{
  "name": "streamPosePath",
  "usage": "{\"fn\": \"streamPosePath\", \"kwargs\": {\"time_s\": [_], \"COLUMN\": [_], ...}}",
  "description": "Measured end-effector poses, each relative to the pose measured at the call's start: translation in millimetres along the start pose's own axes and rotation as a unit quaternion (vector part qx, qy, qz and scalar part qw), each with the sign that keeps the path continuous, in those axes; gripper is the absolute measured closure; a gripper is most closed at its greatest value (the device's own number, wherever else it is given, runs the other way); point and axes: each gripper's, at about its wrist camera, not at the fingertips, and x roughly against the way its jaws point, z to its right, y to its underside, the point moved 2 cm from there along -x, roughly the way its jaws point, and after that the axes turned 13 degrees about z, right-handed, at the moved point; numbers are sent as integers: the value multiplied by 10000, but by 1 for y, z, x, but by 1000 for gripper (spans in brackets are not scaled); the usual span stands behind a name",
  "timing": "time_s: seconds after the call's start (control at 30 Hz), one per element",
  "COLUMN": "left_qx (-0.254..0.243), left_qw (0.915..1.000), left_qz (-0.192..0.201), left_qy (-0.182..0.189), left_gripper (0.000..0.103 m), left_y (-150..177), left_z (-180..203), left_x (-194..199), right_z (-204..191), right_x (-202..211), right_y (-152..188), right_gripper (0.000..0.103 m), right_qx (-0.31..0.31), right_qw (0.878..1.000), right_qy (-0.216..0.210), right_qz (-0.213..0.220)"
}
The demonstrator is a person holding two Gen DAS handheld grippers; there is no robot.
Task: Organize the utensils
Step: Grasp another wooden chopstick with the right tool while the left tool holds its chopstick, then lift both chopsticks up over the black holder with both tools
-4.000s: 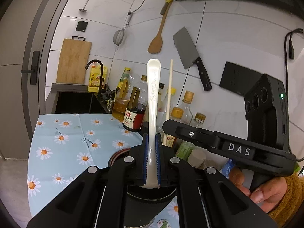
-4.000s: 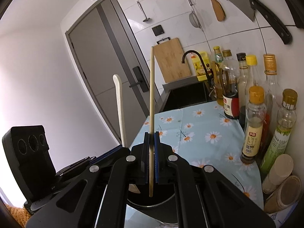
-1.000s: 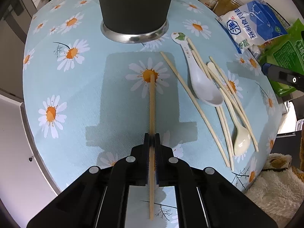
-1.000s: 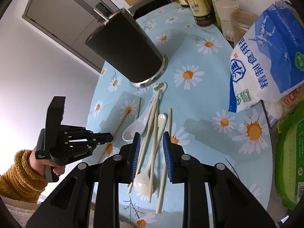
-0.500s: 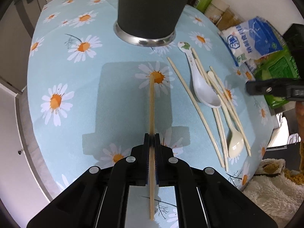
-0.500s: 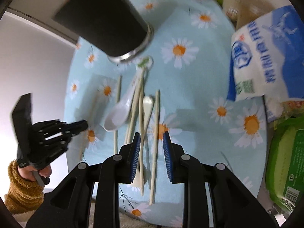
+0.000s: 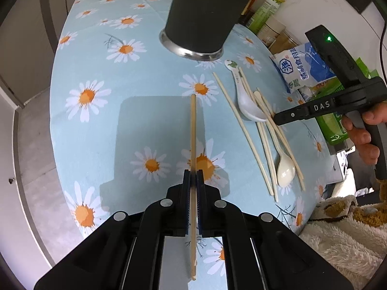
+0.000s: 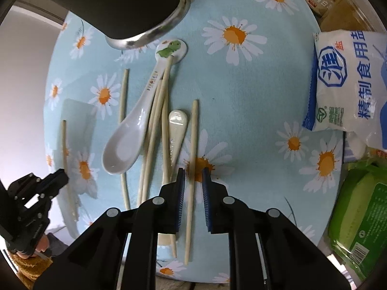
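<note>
- Our right gripper (image 8: 193,188) hangs with its jaws apart, straddling a pale wooden chopstick (image 8: 192,149) at the lower centre of the right wrist view; it grips nothing yet.
- That chopstick's long axis runs almost straight up the frame, in line with the fingers, so we judge a plain squeeze would catch it.
- Our left gripper (image 7: 193,188) is clamped on another chopstick (image 7: 193,135), a thin round stick pointing up the frame toward the black cup (image 7: 203,17).
- The cup, matte with a shiny steel base ring, stands at the upper centre on the daisy-print tablecloth (image 7: 96,125).
- Left of the straddled stick lie more chopsticks, a glossy white ceramic spoon (image 8: 125,142) with a frog print, and a slim cream spoon (image 8: 176,130).
</note>
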Motion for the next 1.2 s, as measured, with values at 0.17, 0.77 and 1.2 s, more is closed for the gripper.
{"fn": "streamPosePath", "kwargs": {"time_s": [0.17,0.77,1.2], "left_qx": [132,34,166], "left_qw": [9999,9994,9940], "left_qz": [71,340,1080], "left_qy": [61,43,-8], "left_gripper": [99,99,99], "left_y": [2,-31,-87], "left_z": [-5,29,76], "left_x": [1,11,42], "right_z": [-10,11,16], "right_x": [-6,41,106], "right_y": [-8,-10,-23], "right_gripper": [97,98,98], "right_qx": [-17,24,251], "right_qw": [9996,9969,9792], "right_qy": [275,-306,-1153], "right_qz": [41,722,1652]}}
